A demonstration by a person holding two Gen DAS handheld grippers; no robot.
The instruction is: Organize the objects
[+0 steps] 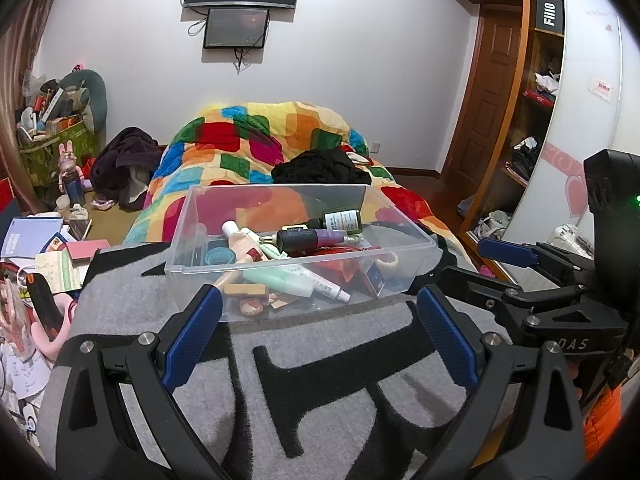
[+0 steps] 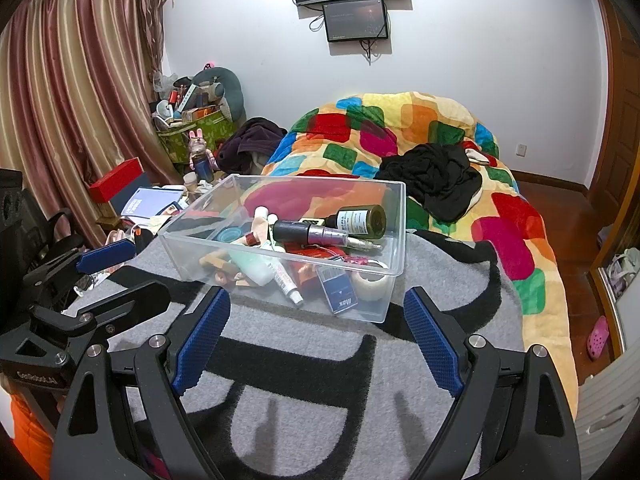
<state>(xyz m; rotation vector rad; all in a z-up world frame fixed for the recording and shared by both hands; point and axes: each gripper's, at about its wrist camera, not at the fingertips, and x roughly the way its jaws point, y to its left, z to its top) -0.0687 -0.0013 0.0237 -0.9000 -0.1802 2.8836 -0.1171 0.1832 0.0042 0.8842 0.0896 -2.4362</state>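
Observation:
A clear plastic bin (image 1: 400, 276) (image 2: 394, 220) sits on a grey and black blanket (image 1: 320, 380) (image 2: 304, 408) on the bed. It holds several cosmetics: a dark green bottle (image 1: 340, 219) (image 2: 360, 221), a black and purple tube (image 1: 312, 238) (image 2: 310, 233), a mint tube (image 1: 280, 280), a blue box (image 2: 338, 294) and a tape roll (image 2: 372, 282). My left gripper (image 1: 320, 304) is open and empty just in front of the bin. My right gripper (image 2: 318, 304) is open and empty, also just short of the bin. Each gripper shows at the side of the other's view.
A colourful quilt (image 1: 248, 152) (image 2: 420, 128) with black clothing (image 2: 436, 176) lies behind the bin. Books, boxes and clutter (image 1: 44, 248) crowd the left bedside. A wardrobe (image 1: 536, 120) stands at right, a curtain (image 2: 64, 92) at left.

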